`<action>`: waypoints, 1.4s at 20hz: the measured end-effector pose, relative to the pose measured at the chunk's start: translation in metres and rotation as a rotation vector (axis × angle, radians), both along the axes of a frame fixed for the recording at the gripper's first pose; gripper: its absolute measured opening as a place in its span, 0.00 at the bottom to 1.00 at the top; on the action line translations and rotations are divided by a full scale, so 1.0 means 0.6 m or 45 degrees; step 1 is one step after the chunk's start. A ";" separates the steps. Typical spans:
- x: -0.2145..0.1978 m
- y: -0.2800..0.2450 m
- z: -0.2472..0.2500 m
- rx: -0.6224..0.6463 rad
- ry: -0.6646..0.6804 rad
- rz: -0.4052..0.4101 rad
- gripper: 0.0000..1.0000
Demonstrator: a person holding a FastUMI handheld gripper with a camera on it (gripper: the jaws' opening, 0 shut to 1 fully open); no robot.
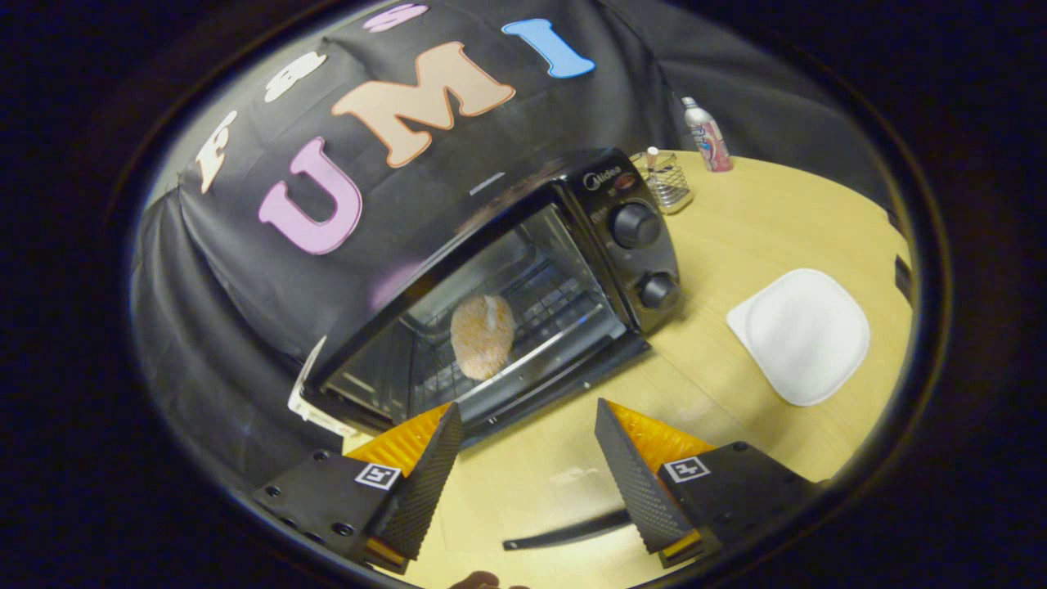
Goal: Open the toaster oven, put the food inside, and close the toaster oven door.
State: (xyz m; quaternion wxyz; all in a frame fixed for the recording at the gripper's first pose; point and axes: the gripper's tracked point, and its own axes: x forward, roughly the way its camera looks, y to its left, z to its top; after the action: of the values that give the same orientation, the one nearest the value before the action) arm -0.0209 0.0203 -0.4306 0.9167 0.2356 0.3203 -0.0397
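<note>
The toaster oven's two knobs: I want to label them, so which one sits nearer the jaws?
The lower knob on the toaster oven is nearer the open, empty gripper; the other knob sits above it, just under the brand mark.

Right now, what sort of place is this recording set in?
Likely a staged kitchen booth: a toaster oven with food inside stands on a wooden table against a black cloth wall. The open gripper hovers just before it.
</note>
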 end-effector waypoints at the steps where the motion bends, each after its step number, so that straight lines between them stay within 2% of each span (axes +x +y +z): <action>1: -0.022 0.000 -0.007 -0.018 0.017 0.016 1.00; 7: -0.122 -0.011 -0.038 -0.158 0.102 0.084 1.00; 12: -0.184 -0.018 -0.077 -0.327 0.181 0.184 1.00; 19: -0.185 -0.021 -0.121 -0.525 0.262 0.332 1.00; 28: -0.175 -0.023 -0.135 -0.568 0.290 0.355 1.00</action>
State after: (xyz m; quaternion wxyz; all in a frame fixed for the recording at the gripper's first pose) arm -0.1258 0.0068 -0.5118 0.9006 -0.0244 0.4339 -0.0090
